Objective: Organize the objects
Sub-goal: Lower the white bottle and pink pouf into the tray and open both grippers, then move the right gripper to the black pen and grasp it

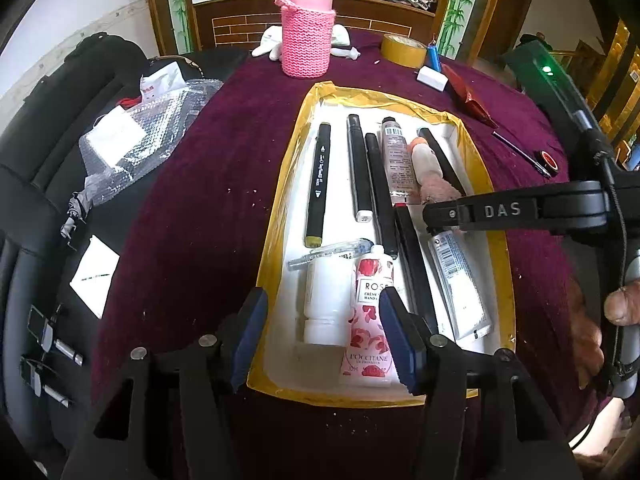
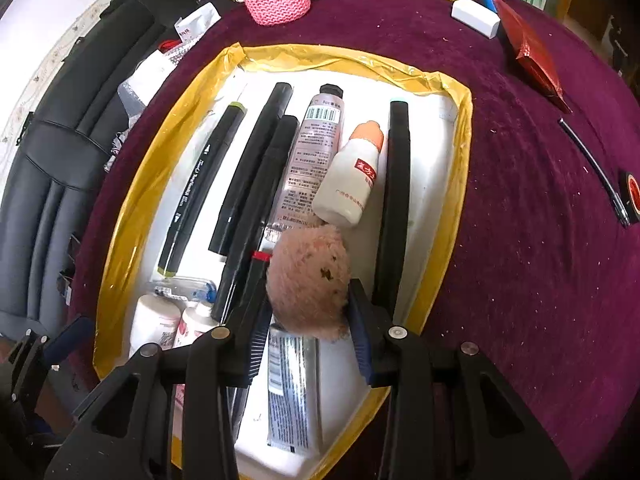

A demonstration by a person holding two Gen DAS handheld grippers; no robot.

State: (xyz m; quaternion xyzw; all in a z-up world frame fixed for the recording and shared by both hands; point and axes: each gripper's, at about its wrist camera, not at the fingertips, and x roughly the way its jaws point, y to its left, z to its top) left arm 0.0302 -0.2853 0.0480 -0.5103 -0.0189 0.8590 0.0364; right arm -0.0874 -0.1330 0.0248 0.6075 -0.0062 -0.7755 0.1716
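A white tray with a yellow taped rim (image 1: 285, 168) (image 2: 132, 204) lies on the purple cloth. It holds several black markers (image 1: 318, 184) (image 2: 248, 168), tubes, a white bottle (image 1: 324, 300) and a rose hand-cream tube (image 1: 370, 316). My left gripper (image 1: 324, 332) hangs open over the tray's near end. The white bottle and the rose tube lie between its fingers, and the pads do not press them. My right gripper (image 2: 310, 320) is shut on a pink fluffy ball (image 2: 308, 280) above the tray's middle. It reaches in from the right in the left wrist view (image 1: 440, 214). An orange-capped white bottle (image 2: 352, 176) lies just beyond the ball.
A pink knitted bottle sleeve (image 1: 306, 36), a yellow tape roll (image 1: 402, 50), a white block (image 2: 476, 18), a red packet (image 2: 532, 60) and a black pen (image 2: 592, 168) lie on the cloth beyond and right of the tray. A black chair with bubble wrap (image 1: 136, 136) stands at the left.
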